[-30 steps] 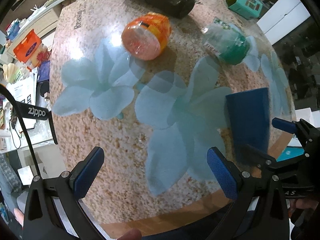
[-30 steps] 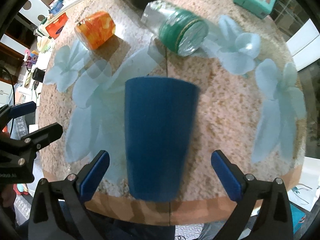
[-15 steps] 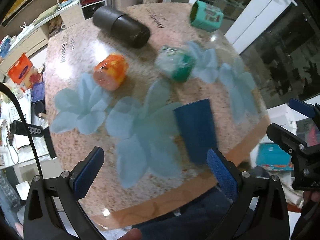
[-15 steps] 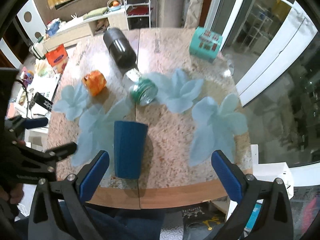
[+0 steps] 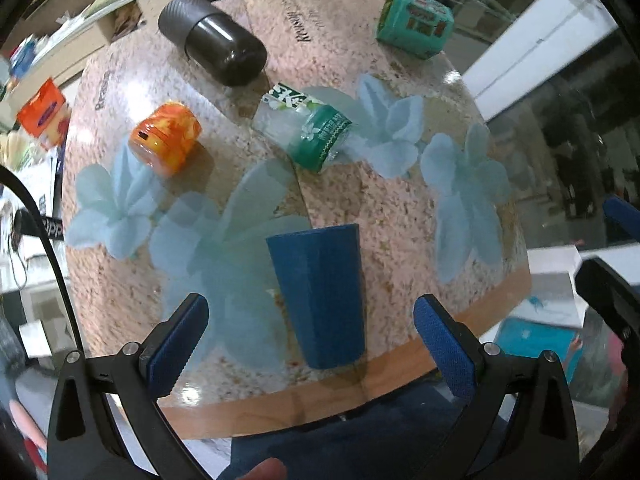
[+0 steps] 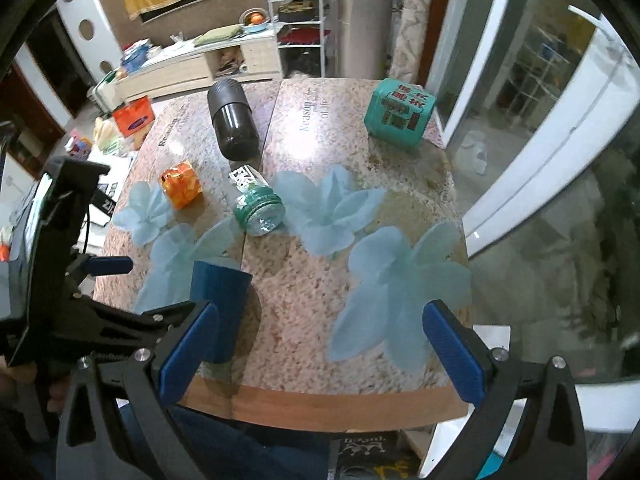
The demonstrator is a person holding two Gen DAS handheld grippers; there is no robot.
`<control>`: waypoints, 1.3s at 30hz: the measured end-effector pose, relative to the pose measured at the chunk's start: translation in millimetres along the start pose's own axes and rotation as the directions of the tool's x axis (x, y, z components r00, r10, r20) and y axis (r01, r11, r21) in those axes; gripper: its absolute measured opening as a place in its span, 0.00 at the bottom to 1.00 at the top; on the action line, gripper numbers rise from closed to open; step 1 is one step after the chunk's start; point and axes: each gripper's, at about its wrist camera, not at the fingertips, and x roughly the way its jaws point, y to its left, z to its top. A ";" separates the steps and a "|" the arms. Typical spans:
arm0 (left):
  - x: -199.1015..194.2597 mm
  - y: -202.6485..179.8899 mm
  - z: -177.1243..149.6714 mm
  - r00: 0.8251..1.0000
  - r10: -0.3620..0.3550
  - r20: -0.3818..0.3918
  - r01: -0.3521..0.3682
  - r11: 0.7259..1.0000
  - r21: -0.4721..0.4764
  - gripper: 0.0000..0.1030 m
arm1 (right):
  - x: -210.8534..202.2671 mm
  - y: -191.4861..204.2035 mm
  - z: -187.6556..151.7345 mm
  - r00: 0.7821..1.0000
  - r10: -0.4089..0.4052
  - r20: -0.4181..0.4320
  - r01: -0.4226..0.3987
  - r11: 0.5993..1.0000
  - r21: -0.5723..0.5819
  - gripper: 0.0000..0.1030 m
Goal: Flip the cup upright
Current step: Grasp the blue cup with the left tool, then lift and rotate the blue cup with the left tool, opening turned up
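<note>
Item: blue cup (image 5: 318, 296), standing on the table (image 5: 400, 216) near its front edge, wider end uppermost and narrower end down on the surface. Whether the upper end is the open mouth cannot be told from either view, since both cameras see it only from the side.

Left tongs (image 5: 312, 336): fingers spread wide apart, holding nothing. In the left wrist view the cup stands at 12 o'clock from the tongs, between the lines of the two blue pads (image 5: 176, 344), its base level with their tips; no pad touches it.

Right tongs (image 6: 320, 352): fingers likewise spread wide, empty. In the right wrist view the cup (image 6: 220, 312) sits at about 10 o'clock from the midpoint, partly hidden behind the left blue pad (image 6: 188, 356), outside the gap. The left tongs (image 6: 80, 304) appear at 9 o'clock, beside the cup.

Other items on the table, all well apart from the cup:
- orange jar (image 5: 166, 140), on its side, at 11 o'clock from the cup;
- clear bottle with green label (image 5: 308, 130), on its side, at 12 o'clock;
- dark grey flask (image 5: 212, 46), on its side, further back;
- teal tin (image 5: 414, 22), at 1 o'clock, near the far edge.

Table surface: speckled pink covering with pale blue flower prints (image 5: 464, 196).
</note>
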 end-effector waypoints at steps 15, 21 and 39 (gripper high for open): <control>94.4 3.1 26.9 0.982 0.071 -0.173 -0.092 0.989 -0.117 1.00 | 36.5 -23.9 13.7 0.991 0.116 -0.065 -0.123 0.987 -0.103 0.99; 109.0 6.5 32.0 0.984 0.028 -0.175 -0.058 0.984 -0.170 0.96 | 44.5 -29.4 16.1 0.987 0.130 -0.096 -0.141 0.983 -0.116 0.99; 113.1 9.7 25.8 0.990 -0.029 -0.135 0.004 0.983 -0.185 0.74 | 45.4 -40.3 13.0 0.983 0.153 -0.096 -0.161 0.984 -0.077 0.99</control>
